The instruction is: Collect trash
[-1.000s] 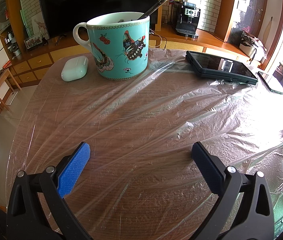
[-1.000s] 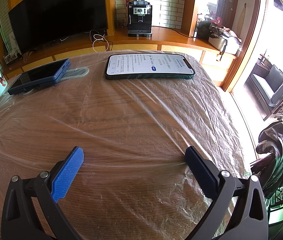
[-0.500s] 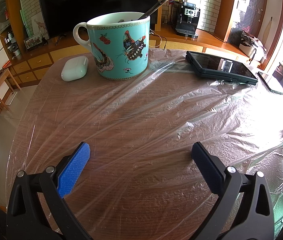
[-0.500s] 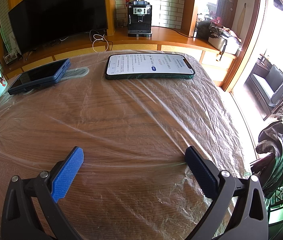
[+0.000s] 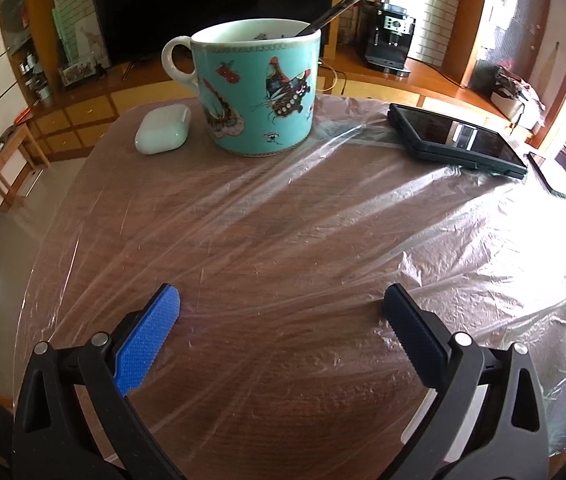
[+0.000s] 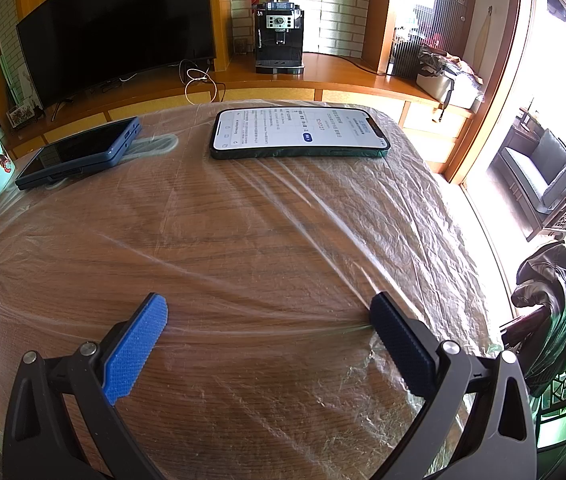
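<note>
A sheet of clear crinkled plastic film (image 5: 323, 208) lies spread over the round wooden table (image 5: 283, 360); in the right wrist view the film (image 6: 363, 216) also covers the tabletop (image 6: 243, 380). My left gripper (image 5: 281, 308) hovers low over the film near the table's front, open, nothing between its blue pads. My right gripper (image 6: 267, 318) is likewise open and empty above the film. No other loose trash shows in either view.
A turquoise butterfly mug (image 5: 257, 88) with a spoon and a white earbud case (image 5: 163, 130) stand at the far left. A dark device (image 5: 455, 140) and a lit phone (image 6: 299, 132) lie on the film. A jacket on a chair (image 6: 555, 312) is at the right.
</note>
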The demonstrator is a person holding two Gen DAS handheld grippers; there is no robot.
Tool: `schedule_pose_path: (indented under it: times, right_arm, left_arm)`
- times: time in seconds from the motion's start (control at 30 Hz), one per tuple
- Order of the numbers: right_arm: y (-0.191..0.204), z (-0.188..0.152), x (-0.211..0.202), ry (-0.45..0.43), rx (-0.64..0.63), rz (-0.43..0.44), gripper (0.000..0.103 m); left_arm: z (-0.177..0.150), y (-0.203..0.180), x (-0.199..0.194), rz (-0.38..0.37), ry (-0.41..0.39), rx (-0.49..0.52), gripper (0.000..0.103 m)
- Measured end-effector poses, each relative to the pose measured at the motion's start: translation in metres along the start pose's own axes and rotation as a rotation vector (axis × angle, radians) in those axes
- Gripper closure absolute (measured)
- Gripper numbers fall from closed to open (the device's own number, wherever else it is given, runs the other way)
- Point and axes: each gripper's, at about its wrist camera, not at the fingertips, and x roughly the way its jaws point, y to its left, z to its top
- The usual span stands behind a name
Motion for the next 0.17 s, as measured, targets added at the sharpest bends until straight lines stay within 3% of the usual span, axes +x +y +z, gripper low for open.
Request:
schedule_pose_path:
  times: [0.17]
  right_arm:
    - [0.0001, 0.0, 0.0, 0.0, 0.0, 0.0, 0.004]
  left_arm:
    - [-0.0031, 0.0011, -0.0011, -0.01, -0.01, 0.012, 0.001]
